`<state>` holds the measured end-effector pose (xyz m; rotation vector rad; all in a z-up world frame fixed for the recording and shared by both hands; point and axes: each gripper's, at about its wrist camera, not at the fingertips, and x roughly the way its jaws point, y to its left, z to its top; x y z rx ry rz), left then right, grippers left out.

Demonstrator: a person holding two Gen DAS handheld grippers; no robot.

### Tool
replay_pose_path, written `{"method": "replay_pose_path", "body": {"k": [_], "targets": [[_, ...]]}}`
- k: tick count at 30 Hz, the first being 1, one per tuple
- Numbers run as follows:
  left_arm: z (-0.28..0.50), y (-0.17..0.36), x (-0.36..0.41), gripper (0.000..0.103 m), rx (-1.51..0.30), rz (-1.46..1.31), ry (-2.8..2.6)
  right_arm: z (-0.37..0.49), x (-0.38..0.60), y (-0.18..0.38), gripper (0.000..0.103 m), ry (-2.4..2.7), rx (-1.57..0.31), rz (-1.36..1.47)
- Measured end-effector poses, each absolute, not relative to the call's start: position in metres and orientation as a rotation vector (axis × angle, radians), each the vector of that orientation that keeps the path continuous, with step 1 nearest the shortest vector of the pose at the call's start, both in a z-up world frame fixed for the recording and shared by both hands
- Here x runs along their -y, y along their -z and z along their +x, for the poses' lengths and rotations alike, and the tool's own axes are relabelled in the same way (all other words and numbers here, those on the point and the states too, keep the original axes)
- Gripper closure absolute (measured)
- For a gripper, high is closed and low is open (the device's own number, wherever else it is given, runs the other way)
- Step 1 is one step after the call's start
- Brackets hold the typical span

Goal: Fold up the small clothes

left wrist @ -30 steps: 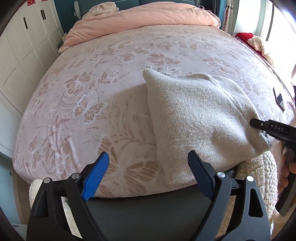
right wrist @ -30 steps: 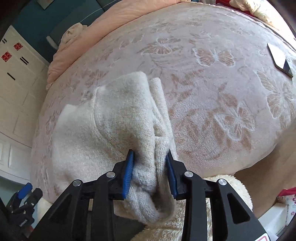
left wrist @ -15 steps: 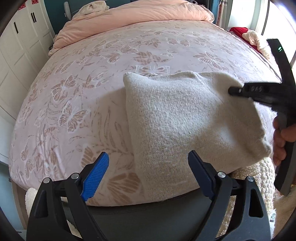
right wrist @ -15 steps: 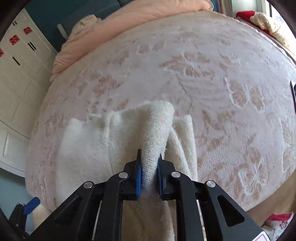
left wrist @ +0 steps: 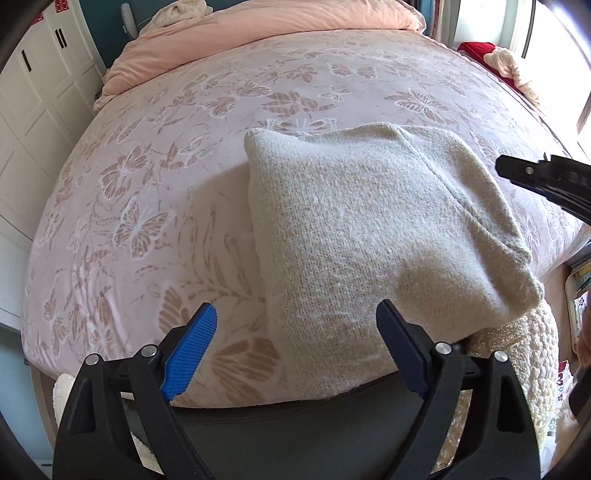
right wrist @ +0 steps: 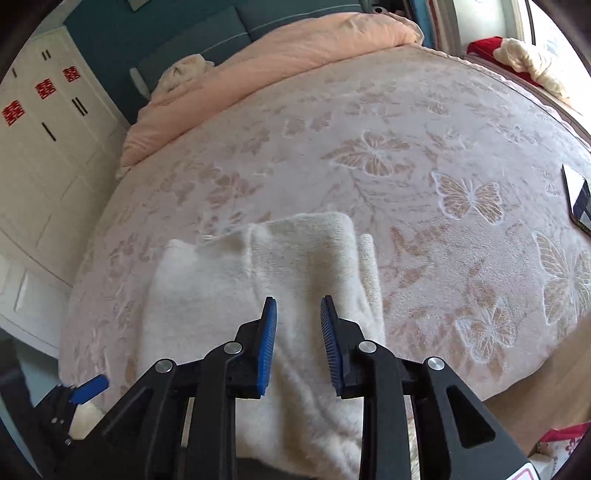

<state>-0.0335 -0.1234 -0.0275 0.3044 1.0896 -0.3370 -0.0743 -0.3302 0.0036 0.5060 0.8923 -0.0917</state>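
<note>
A cream knitted garment is seen folded into a thick rectangular bundle at the near edge of the bed, on a pink butterfly-patterned blanket. In the left wrist view its long axis runs from the near edge away toward the far pillow end, tilted slightly to the right; a seam runs diagonally along its right side. Its near right corner hangs past the bed edge over a white looped-pile textile, whose full extent is cut off by the frame. The garment's near lower edge is partly hidden behind the gripper bodies in both views, so how far it overhangs cannot be told.

The left gripper is held with its 2 blue-padded fingers spread wide, nothing between them, near the bundle's near left part; whether it touches the cloth cannot be made out. The right gripper is seen with its pads apart and empty, above the right fold of the garment. In the left wrist view only the black tip of the right gripper enters from the right, apart from the cloth.

A phone-like flat object lies on the blanket at the far right, partly cut off. A peach duvet is bunched at the far end.
</note>
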Motion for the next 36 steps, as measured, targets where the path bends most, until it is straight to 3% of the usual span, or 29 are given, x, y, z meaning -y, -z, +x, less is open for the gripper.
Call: {"method": "replay_pose_path", "body": {"k": [5, 9, 14, 16, 18, 22, 23, 25, 26, 30, 34, 35, 36], "targets": [[-0.024, 0.022, 0.079, 0.017, -1.113, 0.202, 0.237, -0.065, 0.253, -0.002, 0.077, -0.121, -0.940, 0.456], [-0.021, 0.019, 0.048, 0.017, -1.112, 0.158, 0.147, -0.043, 0.195, 0.082, 0.078, -0.171, -1.169, 0.322], [-0.022, 0.011, 0.039, 0.015, -1.102, 0.127, 0.149, -0.067, 0.221, 0.027, 0.081, -0.100, -1.039, 0.362], [-0.022, 0.010, 0.043, 0.015, -1.099, 0.121, 0.163, -0.089, 0.254, 0.008, 0.072, 0.015, -0.974, 0.388], [-0.022, 0.012, 0.051, 0.015, -1.106, 0.121, 0.182, -0.109, 0.287, 0.010, 0.044, 0.173, -0.978, 0.391], [-0.031, 0.012, 0.076, 0.015, -1.100, 0.154, 0.245, -0.130, 0.333, 0.052, 0.042, 0.297, -1.084, 0.487], [-0.033, 0.012, 0.082, 0.015, -1.095, 0.166, 0.262, -0.134, 0.338, 0.063, 0.043, 0.265, -1.090, 0.540], [-0.038, 0.011, 0.092, 0.015, -1.090, 0.190, 0.282, -0.135, 0.338, 0.072, 0.082, 0.206, -1.081, 0.618], [-0.039, 0.010, 0.095, 0.015, -1.087, 0.199, 0.290, -0.137, 0.337, 0.065, 0.087, 0.211, -1.046, 0.628], [-0.044, 0.006, 0.096, 0.014, -1.062, 0.223, 0.283, -0.141, 0.339, 0.040, 0.088, 0.223, -0.947, 0.585], [-0.039, 0.015, 0.097, 0.014, -1.096, 0.213, 0.271, -0.135, 0.352, 0.099, 0.085, 0.193, -1.141, 0.632], [-0.038, 0.017, 0.099, 0.014, -1.104, 0.207, 0.279, -0.136, 0.351, 0.096, 0.085, 0.194, -1.124, 0.635], [-0.037, 0.018, 0.101, 0.014, -1.110, 0.201, 0.294, -0.136, 0.350, 0.086, 0.078, 0.189, -1.109, 0.627]]}}
